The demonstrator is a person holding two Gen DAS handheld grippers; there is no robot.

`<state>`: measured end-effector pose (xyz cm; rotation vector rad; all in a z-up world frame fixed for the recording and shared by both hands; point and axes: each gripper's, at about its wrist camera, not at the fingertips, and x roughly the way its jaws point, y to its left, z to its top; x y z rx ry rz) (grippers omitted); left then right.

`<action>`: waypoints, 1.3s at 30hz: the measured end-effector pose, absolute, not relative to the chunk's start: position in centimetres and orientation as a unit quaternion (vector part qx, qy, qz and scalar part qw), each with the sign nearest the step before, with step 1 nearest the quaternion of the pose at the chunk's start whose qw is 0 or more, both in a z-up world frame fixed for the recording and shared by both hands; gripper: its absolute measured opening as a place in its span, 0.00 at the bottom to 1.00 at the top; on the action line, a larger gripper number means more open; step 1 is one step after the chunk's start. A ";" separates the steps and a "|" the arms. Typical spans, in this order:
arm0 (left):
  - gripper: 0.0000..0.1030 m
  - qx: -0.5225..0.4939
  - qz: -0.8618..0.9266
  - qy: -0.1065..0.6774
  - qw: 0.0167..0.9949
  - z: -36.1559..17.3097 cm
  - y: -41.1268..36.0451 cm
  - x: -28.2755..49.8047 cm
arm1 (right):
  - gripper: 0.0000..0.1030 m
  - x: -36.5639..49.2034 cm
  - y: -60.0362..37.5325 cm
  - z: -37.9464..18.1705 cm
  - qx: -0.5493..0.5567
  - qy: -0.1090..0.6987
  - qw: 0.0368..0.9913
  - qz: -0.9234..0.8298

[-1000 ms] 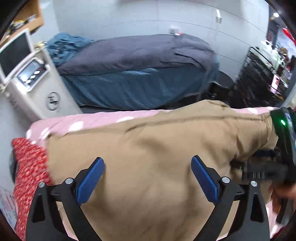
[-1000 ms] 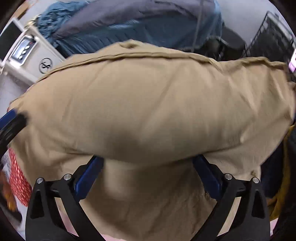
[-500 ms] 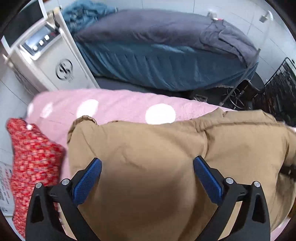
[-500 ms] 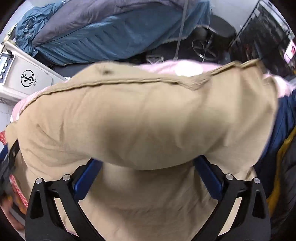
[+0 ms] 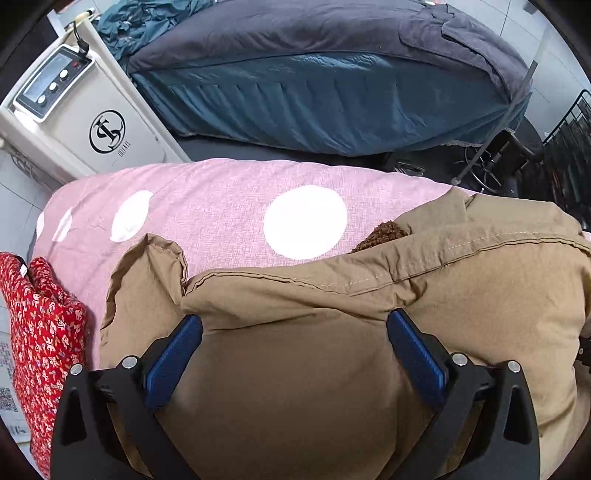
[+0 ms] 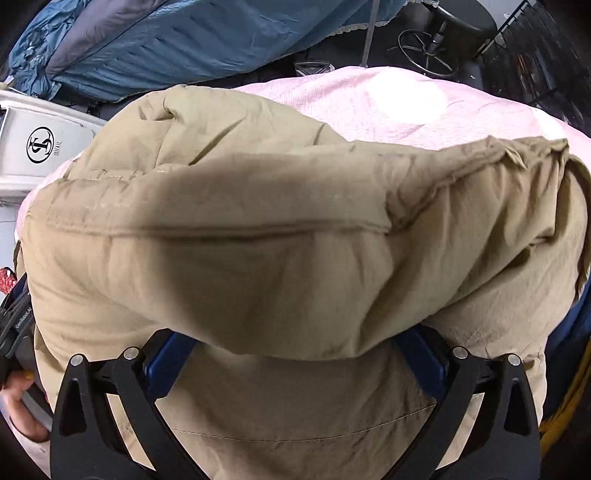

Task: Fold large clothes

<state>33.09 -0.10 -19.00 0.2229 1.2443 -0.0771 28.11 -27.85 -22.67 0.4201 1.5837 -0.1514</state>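
Note:
A large padded tan coat (image 5: 332, 314) lies on a pink bedcover with white dots (image 5: 221, 206). A patch of brown fleece lining (image 5: 384, 234) shows at its far edge. My left gripper (image 5: 293, 343) is open, its blue fingers (image 5: 173, 354) spread wide with a thick fold of the coat bulging between them. In the right wrist view the coat (image 6: 277, 240) fills the frame. My right gripper (image 6: 295, 354) is also open wide, its fingertips hidden under a bulging fold of the coat.
A red floral garment (image 5: 40, 325) lies at the bed's left edge. A white machine with a control panel (image 5: 74, 110) stands beyond the bed, left. A blue-covered bed (image 5: 332, 92) is behind. A stool (image 6: 443, 33) and black rack (image 5: 565, 155) stand at the right.
Both grippers have carried the coat's fold forward and down over the bed and tilted downward. More pink cover shows beyond the coat. The jaws stay spread.

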 end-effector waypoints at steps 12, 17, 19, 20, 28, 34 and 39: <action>0.95 0.134 -0.016 0.555 0.821 -17.9 -0.7 31.9 | 0.96 26.0 -26.8 -22.3 0.159 0.613 0.767 -0.099; 0.94 0.143 -0.021 0.537 0.831 -15.1 -0.2 29.9 | 0.96 23.7 -26.8 -20.5 0.158 0.579 0.795 -0.092; 0.94 0.130 -0.027 0.535 0.834 -13.9 0.3 29.0 | 0.96 23.2 -26.7 -19.8 0.158 0.583 0.793 -0.085; 0.94 0.122 -0.029 0.535 0.836 -13.3 0.6 28.5 | 0.96 22.7 -26.7 -19.2 0.155 0.587 0.791 -0.083; 0.94 0.114 -0.042 0.503 0.855 -9.1 0.2 23.6 | 0.96 17.4 -26.1 -12.9 0.168 0.548 0.815 -0.083; 0.94 0.115 -0.059 0.503 0.855 -7.6 -1.0 19.0 | 0.96 12.3 -23.4 -10.9 0.164 0.556 0.812 -0.063; 0.94 0.118 -0.068 0.506 0.852 -6.9 -1.7 14.8 | 0.96 7.8 -21.0 -10.1 0.162 0.571 0.803 -0.054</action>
